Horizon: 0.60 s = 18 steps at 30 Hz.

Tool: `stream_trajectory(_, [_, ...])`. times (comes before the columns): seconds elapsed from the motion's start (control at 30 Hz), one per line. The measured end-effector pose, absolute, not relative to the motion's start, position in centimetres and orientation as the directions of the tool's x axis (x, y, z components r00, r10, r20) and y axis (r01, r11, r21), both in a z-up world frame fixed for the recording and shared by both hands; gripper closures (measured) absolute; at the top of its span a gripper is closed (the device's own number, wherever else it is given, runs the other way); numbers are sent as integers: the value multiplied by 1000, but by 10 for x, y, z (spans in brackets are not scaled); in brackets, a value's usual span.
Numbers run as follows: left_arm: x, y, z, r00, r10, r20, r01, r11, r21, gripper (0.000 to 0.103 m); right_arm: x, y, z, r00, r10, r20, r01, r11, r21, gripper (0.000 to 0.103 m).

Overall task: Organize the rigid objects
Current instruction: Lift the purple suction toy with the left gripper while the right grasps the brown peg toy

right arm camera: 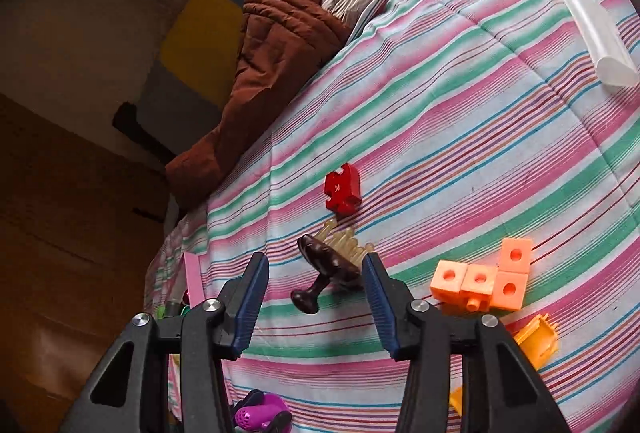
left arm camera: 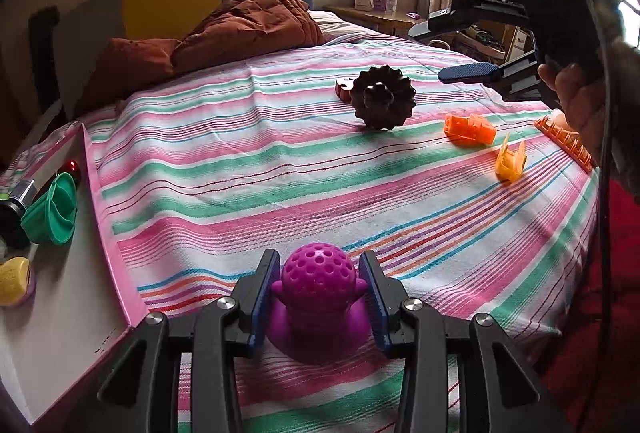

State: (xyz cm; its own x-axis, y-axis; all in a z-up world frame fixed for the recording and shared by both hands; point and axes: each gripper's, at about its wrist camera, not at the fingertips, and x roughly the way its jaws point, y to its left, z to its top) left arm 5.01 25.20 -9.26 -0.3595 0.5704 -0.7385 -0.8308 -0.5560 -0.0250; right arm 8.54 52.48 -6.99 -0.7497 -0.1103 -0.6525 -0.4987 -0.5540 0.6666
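My left gripper (left arm camera: 318,267) is shut on a purple dimpled-head toy (left arm camera: 318,297) that rests on the striped bedspread (left arm camera: 248,193) near the front edge. My right gripper (right arm camera: 316,267) is open and hovers over the bed with nothing between its pads; in the left wrist view the right gripper (left arm camera: 438,49) hangs at the upper right, held by a hand. Below and beyond it lies a dark brown knobbed brush (right arm camera: 328,269) (left arm camera: 383,98), tipped on its side. A red puzzle piece (right arm camera: 342,189) (left arm camera: 343,88) lies just behind the brush.
A pink-walled box (left arm camera: 104,217) at the left holds a green cup (left arm camera: 52,209) and a yellow piece (left arm camera: 14,279). Joined orange cubes (right arm camera: 484,281) (left arm camera: 470,129), a yellow-orange scoop (right arm camera: 536,341) (left arm camera: 510,161), an orange comb (left arm camera: 564,143) and a white tube (right arm camera: 596,33) lie right. A brown quilt (left arm camera: 240,29) is heaped behind.
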Motion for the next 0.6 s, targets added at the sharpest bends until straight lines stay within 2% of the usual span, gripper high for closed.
stream_trajectory(0.1, [51,252,-93,-364,569,-737,-830,-557,-21,61,79,523,-71,-717,-66,-694,-534,-588,608,42])
stream_trajectory(0.2, [51,252,-93,-365,570,-736,-830,-557,-20,61,67,523,-81,-676,-71,-734,-557,-602,572,41])
stream_trajectory(0.27, [51,252,-93,-365,571,-735,-830,-558,-21,61,65,520,-82,-678,-72,-732,-546,-618,566,41])
stream_trajectory(0.33, [51,252,-94,-365,573,-734,-829,-559,-25,61,60,515,-79,-693,-80,-717,-515,-641,569,31])
stream_trajectory(0.37, [51,251,-94,-365,573,-734,-828,-560,-26,61,58,513,-78,-695,-79,-715,-506,-652,564,30])
stream_trajectory(0.6, [50,251,-94,-363,577,-731,-827,-561,-33,61,39,514,-97,-623,-56,-780,-560,-664,496,29])
